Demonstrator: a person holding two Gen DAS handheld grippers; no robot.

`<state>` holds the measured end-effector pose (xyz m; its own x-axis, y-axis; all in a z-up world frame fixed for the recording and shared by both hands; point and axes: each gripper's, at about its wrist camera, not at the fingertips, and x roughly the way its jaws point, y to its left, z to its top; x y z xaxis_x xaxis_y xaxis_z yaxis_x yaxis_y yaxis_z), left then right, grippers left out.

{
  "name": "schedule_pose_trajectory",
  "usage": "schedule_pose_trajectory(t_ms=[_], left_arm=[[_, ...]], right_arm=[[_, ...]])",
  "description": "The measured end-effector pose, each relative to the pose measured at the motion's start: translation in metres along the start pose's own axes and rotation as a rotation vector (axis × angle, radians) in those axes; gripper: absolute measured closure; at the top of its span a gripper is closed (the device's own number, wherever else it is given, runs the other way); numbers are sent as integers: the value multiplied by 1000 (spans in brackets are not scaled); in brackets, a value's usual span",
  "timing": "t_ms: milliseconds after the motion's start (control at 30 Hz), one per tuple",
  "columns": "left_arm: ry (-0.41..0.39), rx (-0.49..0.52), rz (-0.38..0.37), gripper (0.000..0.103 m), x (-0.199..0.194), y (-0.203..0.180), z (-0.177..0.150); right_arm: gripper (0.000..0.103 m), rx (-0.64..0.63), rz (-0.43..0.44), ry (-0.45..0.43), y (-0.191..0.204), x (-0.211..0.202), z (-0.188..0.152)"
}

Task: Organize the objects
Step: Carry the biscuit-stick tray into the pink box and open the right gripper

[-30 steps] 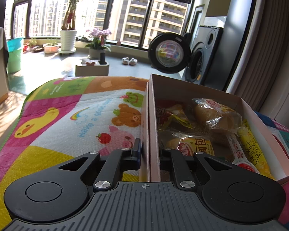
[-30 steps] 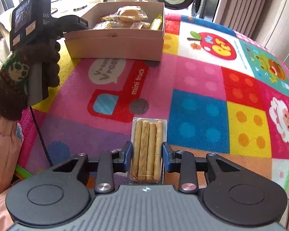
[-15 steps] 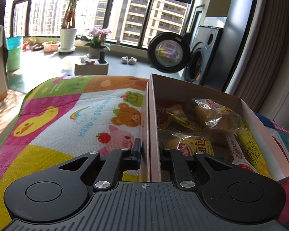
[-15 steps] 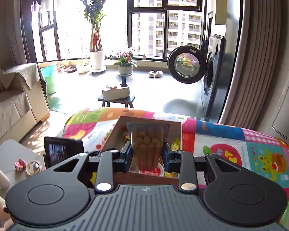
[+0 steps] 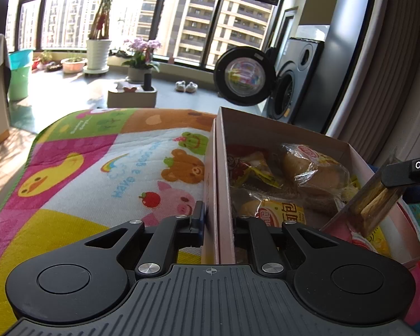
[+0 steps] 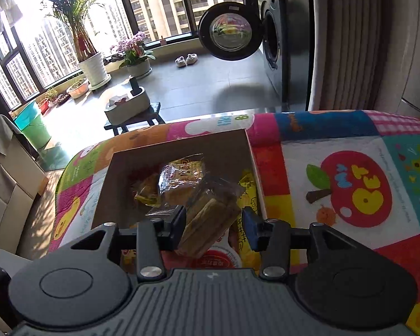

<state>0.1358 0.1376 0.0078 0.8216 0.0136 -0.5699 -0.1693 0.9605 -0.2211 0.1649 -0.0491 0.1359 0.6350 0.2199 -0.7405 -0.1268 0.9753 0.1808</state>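
A cardboard box (image 5: 266, 131) stands on the colourful play mat (image 5: 98, 184) and holds several wrapped snacks, among them a bread bun (image 5: 313, 168). My left gripper (image 5: 218, 221) is shut on the box's left side wall, one finger inside and one outside. In the right wrist view the box (image 6: 179, 147) lies straight ahead and below. My right gripper (image 6: 214, 224) hangs over its near end. A clear pack of biscuit sticks (image 6: 210, 218) leans tilted between the spread fingers, with a gap on its right side. In the left wrist view the pack (image 5: 369, 207) rests its lower end among the snacks.
The mat (image 6: 350, 168) extends to the right of the box. Beyond the mat's far edge are a washing machine with its round door (image 6: 229, 33) open, a low stool with a tissue box (image 6: 128, 106), potted plants and big windows. A sofa stands at the left.
My right gripper carried the biscuit pack from the mat to above the box, lowered it in and spread its fingers, so the pack now tilts. The left gripper kept its hold on the box wall.
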Motion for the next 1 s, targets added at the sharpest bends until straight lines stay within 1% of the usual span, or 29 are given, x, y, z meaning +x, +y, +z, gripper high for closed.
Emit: schedule_pose_trajectory(t_ms=[100, 167, 267, 400, 533, 600, 633, 667, 767, 900, 1000], left_arm=[[-1, 4, 3, 89, -1, 0, 0], [-2, 6, 5, 89, -2, 0, 1], [-2, 6, 5, 89, -2, 0, 1], [-3, 6, 6, 89, -3, 0, 1], [-3, 7, 6, 89, -3, 0, 1], [-3, 6, 5, 89, -3, 0, 1], [-2, 4, 4, 89, -3, 1, 1], [-2, 3, 3, 89, -3, 1, 2], [-1, 1, 2, 89, -3, 3, 3], [0, -1, 1, 89, -3, 3, 4], [1, -3, -1, 89, -3, 4, 5]], right_arm=[[59, -15, 14, -10, -8, -6, -7], [59, -45, 15, -36, -10, -12, -10], [59, -98, 5, -79, -6, -20, -15], [59, -151, -23, -103, 0, -17, -18], [61, -175, -35, -71, 6, 0, -20], [69, -198, -56, -50, 15, 14, -21], [69, -207, -52, -50, 20, 19, -21], [69, -217, -31, -57, 26, 23, -20], [69, -198, 42, -35, 36, 33, -11], [68, -217, 10, -44, 41, 38, -3], [66, -196, -2, -12, 29, 44, -2]])
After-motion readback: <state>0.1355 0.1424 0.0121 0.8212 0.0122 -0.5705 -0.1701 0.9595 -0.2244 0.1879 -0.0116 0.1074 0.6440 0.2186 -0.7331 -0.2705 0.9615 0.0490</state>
